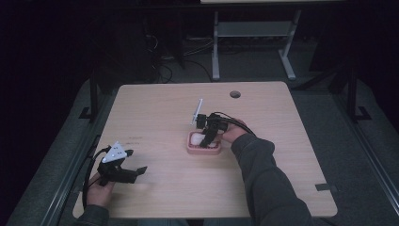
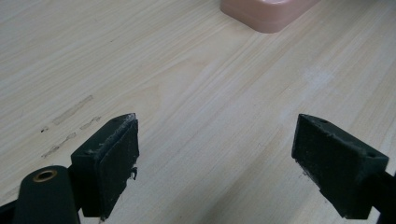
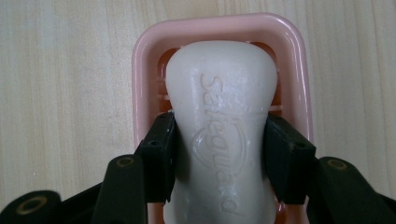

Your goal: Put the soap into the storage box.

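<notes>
Soap (image 3: 224,135) gripped over the pink dish (image 3: 140,70).
It is clamped across its waist by the right gripper (image 3: 219,154); its long axis runs along the jaws, away from them.

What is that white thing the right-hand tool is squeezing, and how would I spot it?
Start from the wooden table and find the pink dish near its middle. Over that dish is a white bar of soap, pinched at its narrow waist by the right gripper. It is the one white, curved thing there, with a brand name pressed into its top.
</notes>
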Demonstrator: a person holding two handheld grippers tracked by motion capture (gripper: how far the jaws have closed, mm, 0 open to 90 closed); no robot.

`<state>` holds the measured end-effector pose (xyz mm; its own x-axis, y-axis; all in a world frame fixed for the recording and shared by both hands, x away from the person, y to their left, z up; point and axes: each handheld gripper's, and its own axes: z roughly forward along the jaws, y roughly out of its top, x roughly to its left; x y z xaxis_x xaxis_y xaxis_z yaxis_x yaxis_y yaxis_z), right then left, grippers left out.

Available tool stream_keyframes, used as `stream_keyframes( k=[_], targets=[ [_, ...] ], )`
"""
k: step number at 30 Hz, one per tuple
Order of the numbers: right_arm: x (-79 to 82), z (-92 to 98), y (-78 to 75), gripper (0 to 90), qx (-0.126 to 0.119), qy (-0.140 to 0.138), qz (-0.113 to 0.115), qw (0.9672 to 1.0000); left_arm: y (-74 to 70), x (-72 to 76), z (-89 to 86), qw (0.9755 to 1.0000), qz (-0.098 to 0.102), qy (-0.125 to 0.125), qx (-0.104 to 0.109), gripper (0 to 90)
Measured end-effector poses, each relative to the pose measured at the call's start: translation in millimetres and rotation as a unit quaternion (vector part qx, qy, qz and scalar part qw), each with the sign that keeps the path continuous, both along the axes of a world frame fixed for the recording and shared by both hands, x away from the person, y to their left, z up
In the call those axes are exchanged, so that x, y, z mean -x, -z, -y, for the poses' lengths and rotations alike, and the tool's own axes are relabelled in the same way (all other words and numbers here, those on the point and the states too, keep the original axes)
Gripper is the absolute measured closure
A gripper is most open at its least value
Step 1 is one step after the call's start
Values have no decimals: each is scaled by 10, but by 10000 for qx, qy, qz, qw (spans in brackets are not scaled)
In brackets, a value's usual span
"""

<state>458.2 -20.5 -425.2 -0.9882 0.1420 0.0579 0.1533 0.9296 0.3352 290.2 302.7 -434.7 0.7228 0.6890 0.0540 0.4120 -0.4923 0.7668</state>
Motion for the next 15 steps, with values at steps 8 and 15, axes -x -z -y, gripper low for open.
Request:
stream_keyframes(
  k=[8,15],
  targets=[
    [-4,21,-7,476,16,66,-17,10000,2,-2,1,10000,-6,6,4,144],
    [2,76,-38,461,-156,138,-18,9998,0,-5,0,10000,-5,37,-31,144]
  ],
)
